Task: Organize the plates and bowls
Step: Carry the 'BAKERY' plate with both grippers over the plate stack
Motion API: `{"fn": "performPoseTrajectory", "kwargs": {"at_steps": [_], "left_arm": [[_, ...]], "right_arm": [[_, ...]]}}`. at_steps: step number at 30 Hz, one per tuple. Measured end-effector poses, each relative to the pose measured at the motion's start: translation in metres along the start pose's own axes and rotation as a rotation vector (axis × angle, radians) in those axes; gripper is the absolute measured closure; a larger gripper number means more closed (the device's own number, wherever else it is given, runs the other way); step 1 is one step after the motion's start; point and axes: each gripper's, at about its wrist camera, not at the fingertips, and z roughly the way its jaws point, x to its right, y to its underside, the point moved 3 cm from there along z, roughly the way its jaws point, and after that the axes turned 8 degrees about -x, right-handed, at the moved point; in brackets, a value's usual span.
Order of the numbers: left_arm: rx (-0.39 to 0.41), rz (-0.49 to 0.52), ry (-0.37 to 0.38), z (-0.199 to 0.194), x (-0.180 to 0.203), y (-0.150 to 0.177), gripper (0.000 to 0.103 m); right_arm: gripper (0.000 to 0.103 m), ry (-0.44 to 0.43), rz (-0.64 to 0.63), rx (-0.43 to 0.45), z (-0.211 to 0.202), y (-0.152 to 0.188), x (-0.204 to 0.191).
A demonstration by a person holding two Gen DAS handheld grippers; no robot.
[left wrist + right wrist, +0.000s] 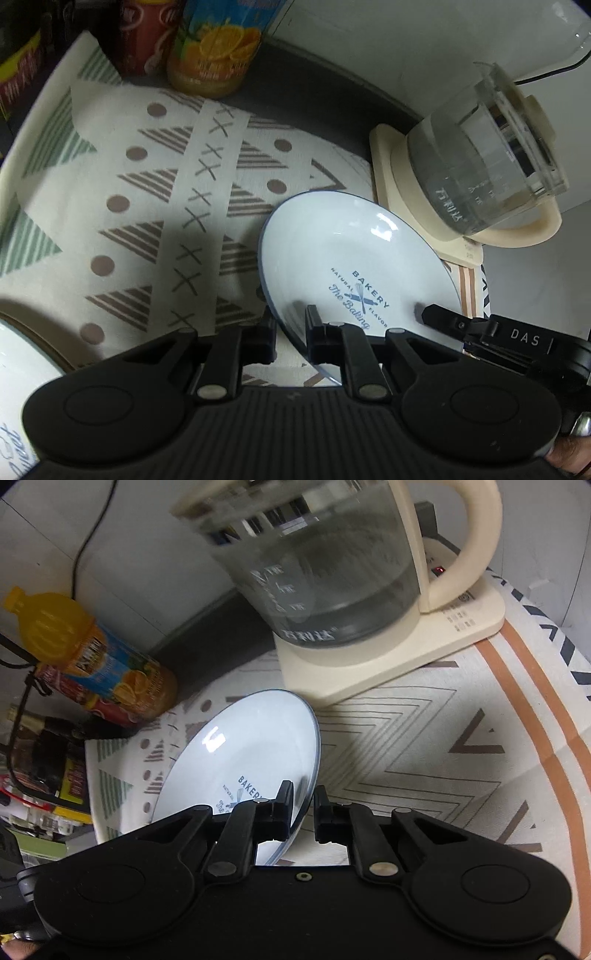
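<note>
Both grippers pinch one plate by its rim, lifting step in hand.
Left gripper and right gripper each clamp opposite edges of the white bakery plate, lower centre of both views, tilted over the patterned cloth. Next, I judge, a level carry toward the other dish at lower left, clear of the glass kettle and juice bottle against the wall behind.
</note>
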Motion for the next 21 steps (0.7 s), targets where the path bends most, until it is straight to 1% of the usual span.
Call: {"fn": "performPoseTrajectory", "kwargs": {"at_steps": [3, 8, 21], "left_arm": [[0.006, 0.0, 0.013, -0.01, -0.002, 0.0, 0.09], [0.035, 0.032, 0.008, -0.028, -0.003, 0.001, 0.09], [0.062, 0.073, 0.021, -0.072, -0.023, 0.016, 0.09]], "right_arm": [[0.092, -0.015, 0.001, 0.025, -0.006, 0.004, -0.006], [0.092, -0.027, 0.002, 0.055, -0.015, 0.015, -0.017], [0.092, -0.044, -0.002, 0.122, -0.036, 0.051, -0.054]]}}
